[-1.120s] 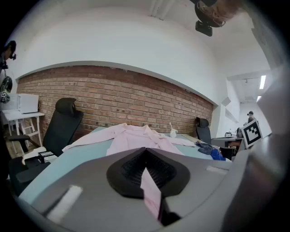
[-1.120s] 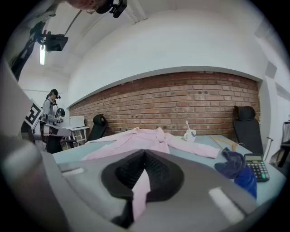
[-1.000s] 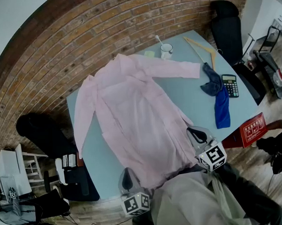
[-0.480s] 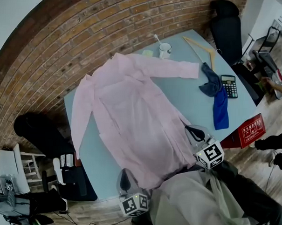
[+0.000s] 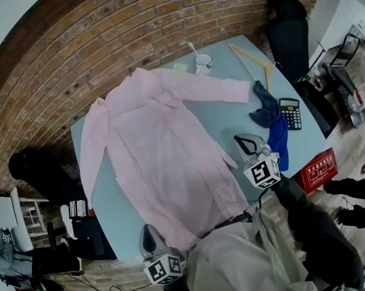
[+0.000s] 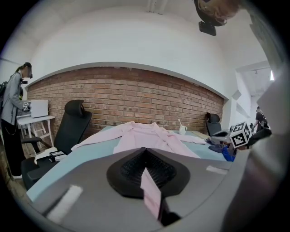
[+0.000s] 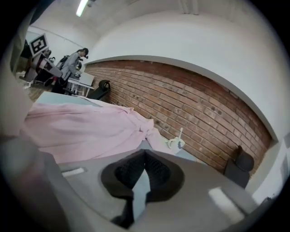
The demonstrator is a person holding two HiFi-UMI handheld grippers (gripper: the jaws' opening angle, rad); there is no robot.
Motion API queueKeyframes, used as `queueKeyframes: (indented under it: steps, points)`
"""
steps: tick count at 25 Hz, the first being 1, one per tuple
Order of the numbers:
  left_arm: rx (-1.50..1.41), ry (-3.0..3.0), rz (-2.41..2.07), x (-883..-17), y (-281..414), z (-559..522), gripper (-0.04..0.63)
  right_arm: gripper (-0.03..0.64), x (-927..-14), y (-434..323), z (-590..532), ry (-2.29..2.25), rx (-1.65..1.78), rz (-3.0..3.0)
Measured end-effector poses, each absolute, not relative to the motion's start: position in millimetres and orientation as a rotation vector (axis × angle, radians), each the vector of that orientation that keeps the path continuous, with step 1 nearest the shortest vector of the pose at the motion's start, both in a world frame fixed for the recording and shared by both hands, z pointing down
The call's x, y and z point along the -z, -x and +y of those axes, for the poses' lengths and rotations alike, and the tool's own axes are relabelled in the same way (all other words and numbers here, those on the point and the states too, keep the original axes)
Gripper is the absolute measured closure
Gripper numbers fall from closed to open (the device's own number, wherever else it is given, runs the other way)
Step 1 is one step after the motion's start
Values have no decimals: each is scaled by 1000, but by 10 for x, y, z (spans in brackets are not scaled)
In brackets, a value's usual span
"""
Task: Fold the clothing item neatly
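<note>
Light-blue surface fills the middle of the head view, and the pink shirt lies spread flat on it, hem at the near edge and collar toward the brick wall. No fold shows yet, so the task looks to be at its very start: the garment is laid out and the hands are taking position.

Nearest, the left gripper hovers at the near edge beside the hem, pointing slightly down across the shirt. In the left gripper view its fingers are pressed together at the tips; the pink showing in the slot behind them seems to be cloth below, not a pinch.

Farther in, the right gripper sits above bare surface just right of the shirt's side seam, rolled over and aimed toward the collar. Its fingers are likewise closed on nothing, with only blue surface showing through the slot.

The next move probably calls for spreading both pairs of fingers and pinching an edge, likely a sleeve or a side, to bring it over the body.

Beyond lie a blue cloth touching the outstretched sleeve's cuff, a calculator, a wooden hanger and a mug, all clear of the shirt's body.
</note>
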State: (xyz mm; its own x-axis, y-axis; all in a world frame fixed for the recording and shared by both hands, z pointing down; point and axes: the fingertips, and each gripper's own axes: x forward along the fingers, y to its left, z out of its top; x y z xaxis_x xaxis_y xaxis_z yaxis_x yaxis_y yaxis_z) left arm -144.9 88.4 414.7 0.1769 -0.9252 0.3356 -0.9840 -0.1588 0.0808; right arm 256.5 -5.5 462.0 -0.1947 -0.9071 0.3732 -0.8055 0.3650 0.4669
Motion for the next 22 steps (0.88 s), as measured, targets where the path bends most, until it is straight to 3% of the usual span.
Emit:
queueKeyframes:
  steps: [8, 12, 15, 22]
  points:
    - [-180, -2323, -1696, -4093, 950, 234, 588, 615, -4573, -2839, -838, -1401, 279, -1988]
    - [-162, -2368, -1636, -4037, 700, -78, 588, 473, -4882, -3024, -1199, -1285, 203, -1925]
    - [-184, -2402, -1529, -4133, 454, -268, 588, 468, -5195, -3311, -1409, -1208, 119, -1830]
    - [-355, -2483, -1356, -4470, -458, -801, 491, 467, -5758, -3737, -1678, -1020, -8, -1654]
